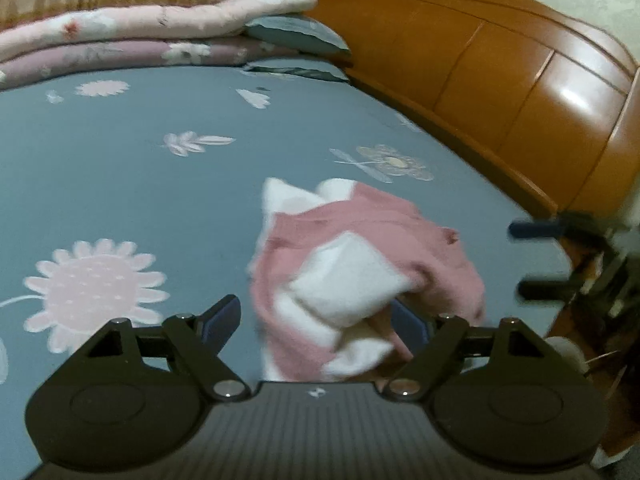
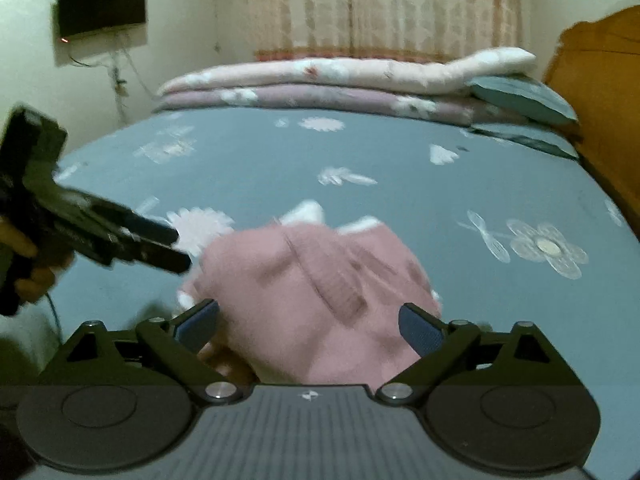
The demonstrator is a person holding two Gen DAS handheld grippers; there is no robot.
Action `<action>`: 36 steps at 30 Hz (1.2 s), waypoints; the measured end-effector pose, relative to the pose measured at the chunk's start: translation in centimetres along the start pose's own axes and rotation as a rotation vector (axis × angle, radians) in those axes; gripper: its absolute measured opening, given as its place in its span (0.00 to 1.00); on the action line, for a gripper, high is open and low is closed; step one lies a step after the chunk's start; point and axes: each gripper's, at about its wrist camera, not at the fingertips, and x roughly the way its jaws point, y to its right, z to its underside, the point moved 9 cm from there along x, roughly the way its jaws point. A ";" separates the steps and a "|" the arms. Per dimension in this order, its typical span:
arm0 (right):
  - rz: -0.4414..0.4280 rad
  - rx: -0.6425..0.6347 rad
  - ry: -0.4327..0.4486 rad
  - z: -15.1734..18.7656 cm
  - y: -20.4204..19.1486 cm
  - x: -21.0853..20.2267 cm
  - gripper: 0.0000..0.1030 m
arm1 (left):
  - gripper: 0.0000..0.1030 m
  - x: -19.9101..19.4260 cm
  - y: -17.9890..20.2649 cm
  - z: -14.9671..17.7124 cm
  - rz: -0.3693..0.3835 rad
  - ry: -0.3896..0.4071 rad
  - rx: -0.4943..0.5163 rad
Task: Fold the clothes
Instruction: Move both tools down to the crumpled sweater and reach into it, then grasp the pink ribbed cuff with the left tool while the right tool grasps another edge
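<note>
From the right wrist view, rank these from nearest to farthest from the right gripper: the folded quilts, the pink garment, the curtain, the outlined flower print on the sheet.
1. pink garment: crumpled on the bed, directly between the right gripper fingers.
2. outlined flower print: on the sheet, ahead and to the right.
3. folded quilts: stacked along the bed's far edge.
4. curtain: behind the quilts, at the back wall.

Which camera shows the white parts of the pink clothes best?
The left wrist view. There the pink garment shows a big white patch in its middle and white edges at the top. The right wrist view shows the same garment mostly as pink, with only small white bits peeking out at the far edge.
</note>
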 end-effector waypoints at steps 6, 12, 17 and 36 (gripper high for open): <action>-0.093 -0.084 -0.048 -5.1 0.0 4.2 0.75 | 0.79 -0.6 -2.0 0.1 -0.035 0.012 -0.011; -0.185 -0.162 -0.198 -8.4 -0.5 11.8 0.64 | 0.80 0.1 -4.0 0.5 -0.055 0.003 -0.039; -0.175 -0.215 -0.354 -5.7 -1.5 15.8 0.64 | 0.80 0.6 -4.9 1.3 -0.051 -0.011 -0.053; -0.109 -0.378 -0.249 -3.5 -5.4 5.1 0.20 | 0.85 2.0 -2.1 -1.6 0.004 0.115 0.180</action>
